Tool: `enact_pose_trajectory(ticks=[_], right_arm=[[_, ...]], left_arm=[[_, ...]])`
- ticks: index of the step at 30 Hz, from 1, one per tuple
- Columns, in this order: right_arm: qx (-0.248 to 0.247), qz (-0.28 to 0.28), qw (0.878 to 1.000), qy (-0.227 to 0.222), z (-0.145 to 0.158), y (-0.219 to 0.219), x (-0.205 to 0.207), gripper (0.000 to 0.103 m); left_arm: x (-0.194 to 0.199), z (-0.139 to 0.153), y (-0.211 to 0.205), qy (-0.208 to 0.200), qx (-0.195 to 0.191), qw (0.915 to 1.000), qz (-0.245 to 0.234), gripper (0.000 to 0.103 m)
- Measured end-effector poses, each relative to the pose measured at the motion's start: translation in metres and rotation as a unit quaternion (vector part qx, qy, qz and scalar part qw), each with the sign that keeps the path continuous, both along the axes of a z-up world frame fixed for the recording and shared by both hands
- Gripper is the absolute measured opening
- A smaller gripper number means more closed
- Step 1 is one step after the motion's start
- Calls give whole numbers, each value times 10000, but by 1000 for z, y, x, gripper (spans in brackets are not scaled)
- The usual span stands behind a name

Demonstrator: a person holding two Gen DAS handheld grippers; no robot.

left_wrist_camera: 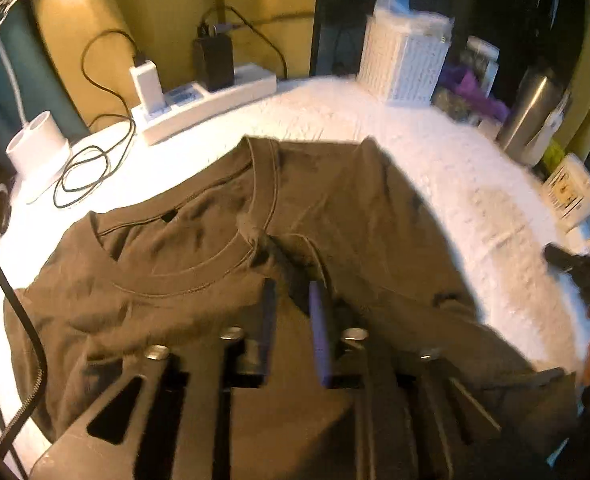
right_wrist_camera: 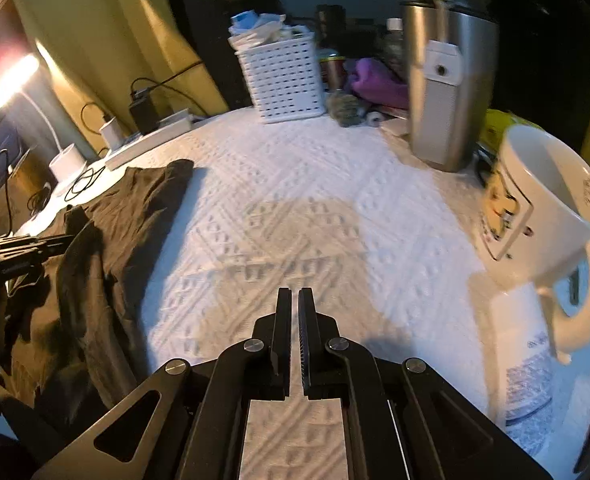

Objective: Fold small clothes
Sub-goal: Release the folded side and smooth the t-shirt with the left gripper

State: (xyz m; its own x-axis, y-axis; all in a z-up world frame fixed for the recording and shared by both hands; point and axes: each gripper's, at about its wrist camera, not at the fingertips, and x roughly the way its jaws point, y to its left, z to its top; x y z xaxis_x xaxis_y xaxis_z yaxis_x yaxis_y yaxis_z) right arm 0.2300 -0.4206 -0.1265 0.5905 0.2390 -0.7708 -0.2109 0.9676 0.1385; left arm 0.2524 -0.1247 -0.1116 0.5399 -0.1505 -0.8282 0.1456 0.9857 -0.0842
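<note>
Under and ahead of the left claw (left_wrist_camera: 291,300) the worktop (left_wrist_camera: 435,168) carries a dark shirt (left_wrist_camera: 183,248), lying crumpled with its collar (left_wrist_camera: 199,280) just beyond the fingertips and a fold or sleeve ridge running off to the claw's right. The left claw's jaws stand partly spread, with a ridge of cloth rising toward the gap; I cannot tell whether the pads press on it, and the blur hides the contact. The right claw (right_wrist_camera: 294,300) is pressed together and empty, hovering over bare worktop, the shirt well off to its left and a mug (right_wrist_camera: 543,200) and steel flask (right_wrist_camera: 451,92) near on its right. The step in hand looks like taking hold near the collar to lay the shirt flat or turn one side over. To do it well, I would bite a single layer at the shoulder seam rather than the bunched ridge, bring the right claw across to take the matching point, and keep the cloth low and taut. Pulling toward the mug side risks sweeping it, and the cables (left_wrist_camera: 91,168) beyond the collar could snag a dragged edge.
</note>
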Motion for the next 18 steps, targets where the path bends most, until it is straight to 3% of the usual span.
enact_pose_trajectory(ticks=[3, 4, 11, 13, 18], right_arm=[[-89, 96, 9999, -16, 2, 9, 1, 4], [-112, 129, 9999, -22, 2, 11, 1, 4], [-135, 300, 9995, 18, 1, 25, 2, 4], [-175, 374, 9991, 67, -1, 29, 3, 4], [-195, 483, 9986, 43, 4, 43, 10, 4]], left_arm=[[-11, 17, -13, -187, -408, 9988, -198, 54], [-10, 19, -19, -197, -502, 9982, -281, 57], [2, -27, -42, 440, -178, 9976, -502, 57], [-9, -31, -41, 311, -29, 9979, -568, 53], [-26, -30, -23, 279, 121, 9983, -494, 11]])
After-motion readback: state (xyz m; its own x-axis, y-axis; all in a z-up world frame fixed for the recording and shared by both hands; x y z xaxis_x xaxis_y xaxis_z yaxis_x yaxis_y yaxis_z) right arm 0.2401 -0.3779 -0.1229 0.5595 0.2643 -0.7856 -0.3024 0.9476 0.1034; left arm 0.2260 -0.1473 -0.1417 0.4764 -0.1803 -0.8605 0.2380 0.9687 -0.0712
